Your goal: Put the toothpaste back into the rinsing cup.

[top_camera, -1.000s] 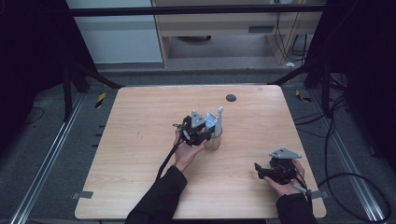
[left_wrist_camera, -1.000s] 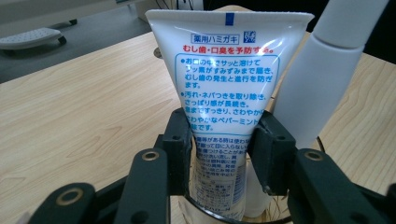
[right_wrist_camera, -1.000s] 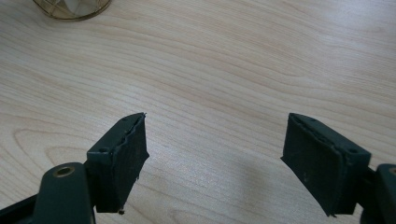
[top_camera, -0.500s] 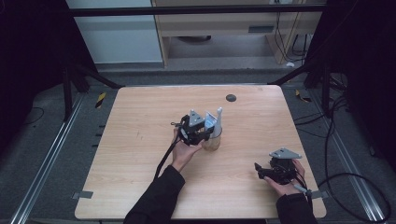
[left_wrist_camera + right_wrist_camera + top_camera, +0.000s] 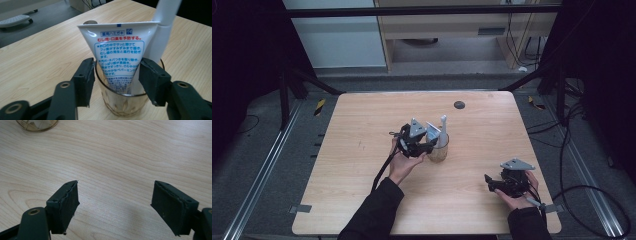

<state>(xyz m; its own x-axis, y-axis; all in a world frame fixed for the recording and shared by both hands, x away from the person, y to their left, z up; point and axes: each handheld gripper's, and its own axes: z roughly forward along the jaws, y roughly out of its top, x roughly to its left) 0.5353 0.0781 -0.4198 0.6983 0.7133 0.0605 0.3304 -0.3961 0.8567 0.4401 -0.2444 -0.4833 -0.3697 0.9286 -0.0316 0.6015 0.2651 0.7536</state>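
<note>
The left gripper [image 5: 116,82] has just been opening; its jaws stand apart on either side of the toothpaste tube [image 5: 117,52], apparently clear of it. The tube stands upright in the glass cup [image 5: 122,105], beside a white toothbrush handle [image 5: 162,32], mid-table [image 5: 362,125]. The right gripper [image 5: 115,205] rests near the table's front right, its jaws wide apart over bare wood, well apart from the cup.

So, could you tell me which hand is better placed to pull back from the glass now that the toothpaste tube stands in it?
Left. The left gripper has just been opening, its jaws astride the toothpaste tube in the glass. The right gripper rests open near the table edge, well apart.
</note>
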